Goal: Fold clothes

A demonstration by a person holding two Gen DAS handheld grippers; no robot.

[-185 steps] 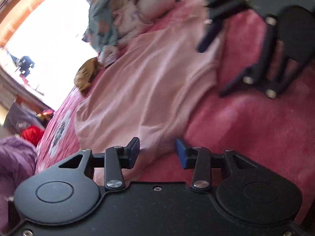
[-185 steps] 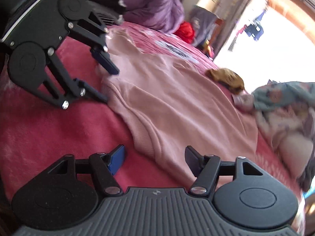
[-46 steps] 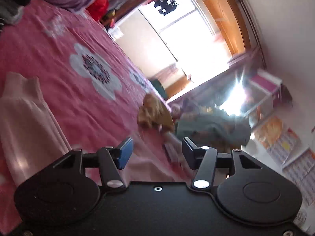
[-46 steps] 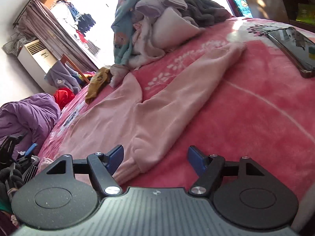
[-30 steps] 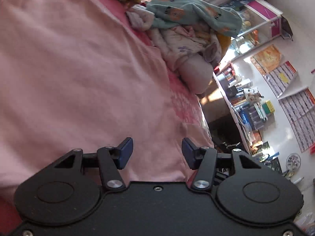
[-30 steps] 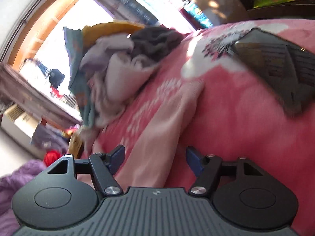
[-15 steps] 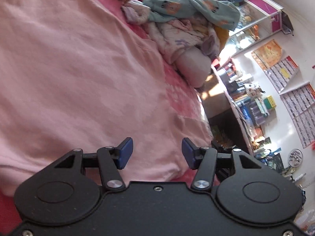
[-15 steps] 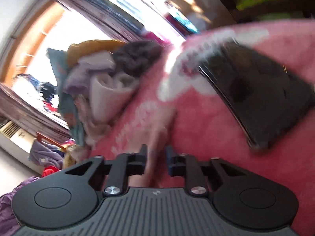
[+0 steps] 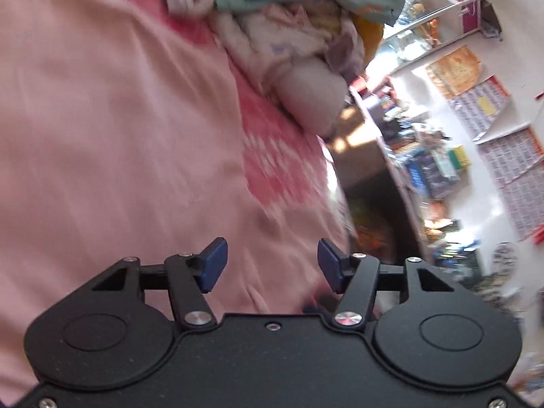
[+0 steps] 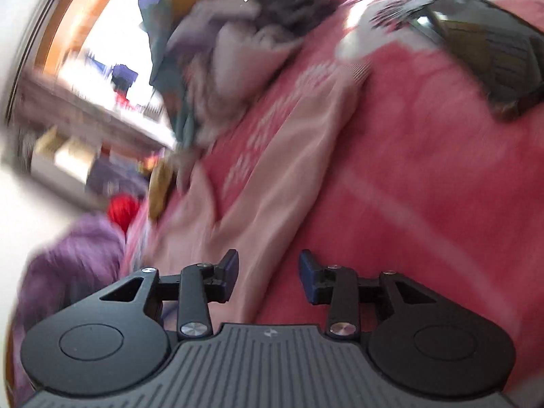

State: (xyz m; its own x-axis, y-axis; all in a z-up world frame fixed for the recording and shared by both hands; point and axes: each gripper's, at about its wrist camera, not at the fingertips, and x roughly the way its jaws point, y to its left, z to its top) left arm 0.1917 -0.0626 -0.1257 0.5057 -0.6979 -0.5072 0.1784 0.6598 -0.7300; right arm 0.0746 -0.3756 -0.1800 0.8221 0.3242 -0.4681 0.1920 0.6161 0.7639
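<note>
— Where's the pink sweater?
— Spread on the pink blanket, beside the clothes pile. Its sleeve runs lengthwise away from the right gripper, between the parted jaws — nothing gripped.
— And the left gripper?
— Jaws wide, over the sweater's body; the right looks nearer the sleeve.

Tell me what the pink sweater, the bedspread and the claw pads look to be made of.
Pink sweater: soft matte knit, probably cotton; it drapes in shallow folds. Bedspread: plush, fleece-like, fuzzy red-pink with a white pattern. Left claw pads: blue, matte, likely rubber on black plastic.
</note>
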